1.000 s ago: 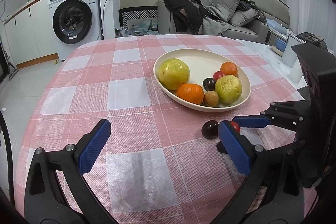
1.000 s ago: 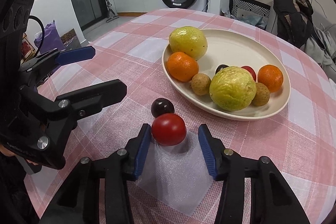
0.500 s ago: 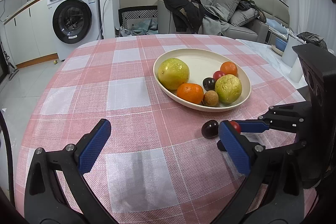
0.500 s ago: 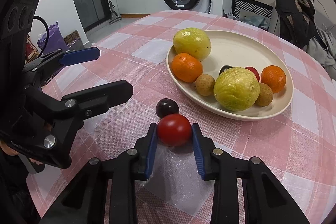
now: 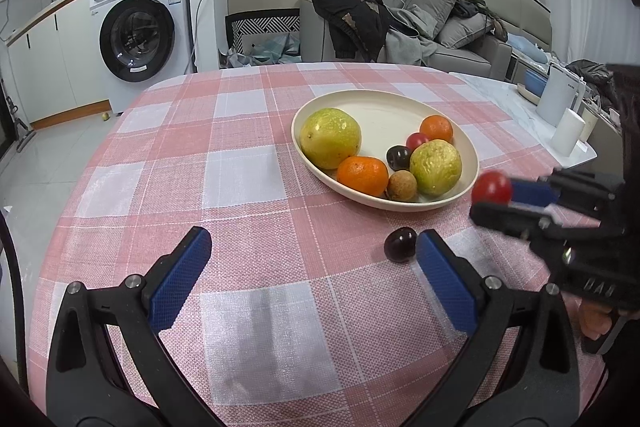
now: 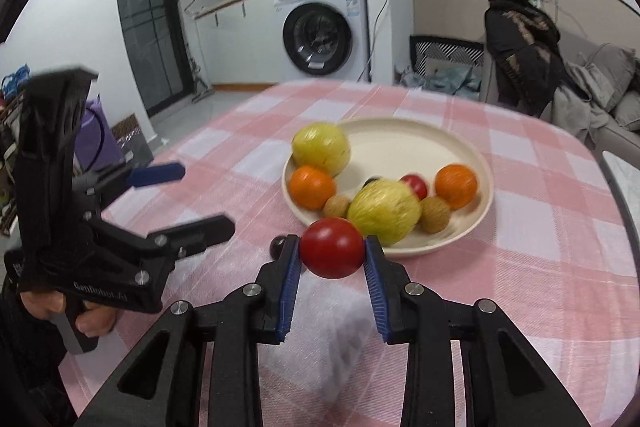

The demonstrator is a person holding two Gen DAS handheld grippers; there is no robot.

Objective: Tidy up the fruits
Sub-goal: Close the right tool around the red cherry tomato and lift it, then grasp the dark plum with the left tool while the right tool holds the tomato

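The right claw (image 6: 332, 254) is clenched on a red tomato (image 6: 331, 247), held above the table (image 6: 540, 267) just beside the plate (image 6: 482, 163) of fruit. The left claw (image 5: 314, 251) hangs released over the checked cloth, a dark plum (image 5: 400, 244) just beside its right finger.

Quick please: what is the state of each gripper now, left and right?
Left gripper: open, holding nothing; the dark fruit lies on the tablecloth by its right finger.
Right gripper: shut on the red tomato, lifted off the table.
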